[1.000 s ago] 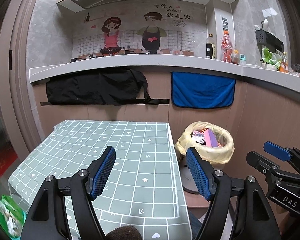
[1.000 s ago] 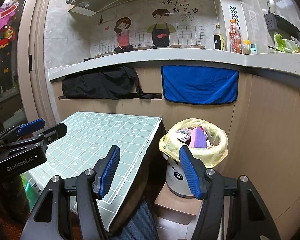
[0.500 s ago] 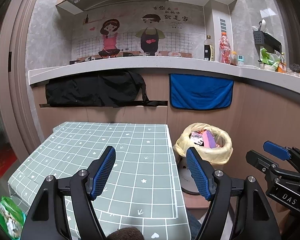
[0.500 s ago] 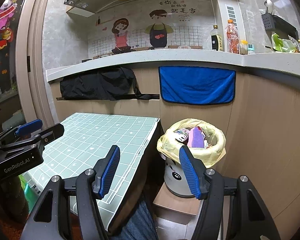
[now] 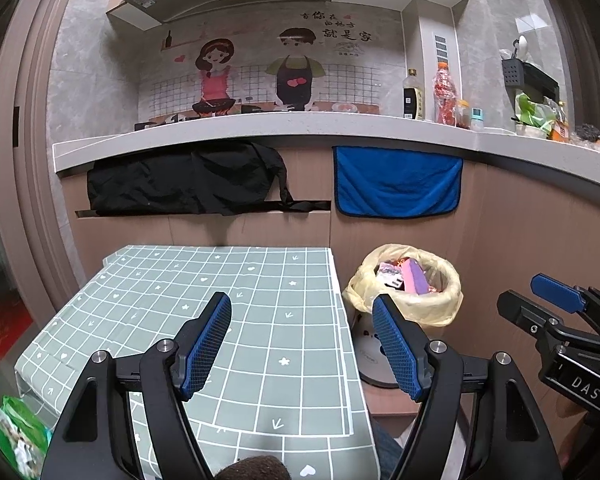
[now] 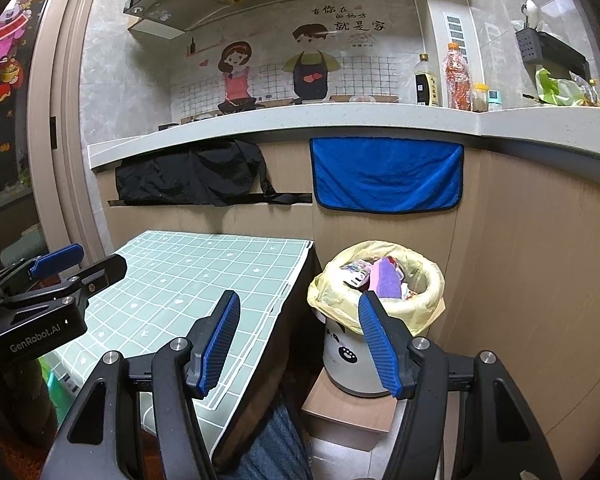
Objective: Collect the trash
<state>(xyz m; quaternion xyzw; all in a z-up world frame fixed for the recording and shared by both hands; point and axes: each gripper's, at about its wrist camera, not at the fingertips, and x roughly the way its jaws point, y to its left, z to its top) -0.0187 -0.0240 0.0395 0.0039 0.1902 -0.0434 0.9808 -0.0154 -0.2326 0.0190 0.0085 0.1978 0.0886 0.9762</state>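
Observation:
A white bin with a yellow liner [image 5: 416,308] [image 6: 420,304] stands to the right of the table on a low wooden stand. It holds several pieces of trash, among them a purple sponge [image 5: 413,280] [image 6: 384,280] and wrappers. My left gripper [image 5: 302,320] is open and empty above the near part of the green checked tablecloth [image 5: 260,292] [image 6: 204,264]. My right gripper [image 6: 298,320] is open and empty, held between the table edge and the bin. Each gripper also shows in the other's view, the right one [image 5: 556,300] and the left one [image 6: 60,272].
A counter [image 5: 260,128] runs along the back with bottles [image 5: 444,92] on it. A black cloth [image 5: 188,180] and a blue towel [image 5: 396,184] hang below it. A green packet [image 5: 16,436] lies low left of the table. A wooden cabinet wall [image 6: 540,260] is to the right.
Both grippers have drawn back and risen slightly, so the table and bin look a little farther off. Both stay open and empty.

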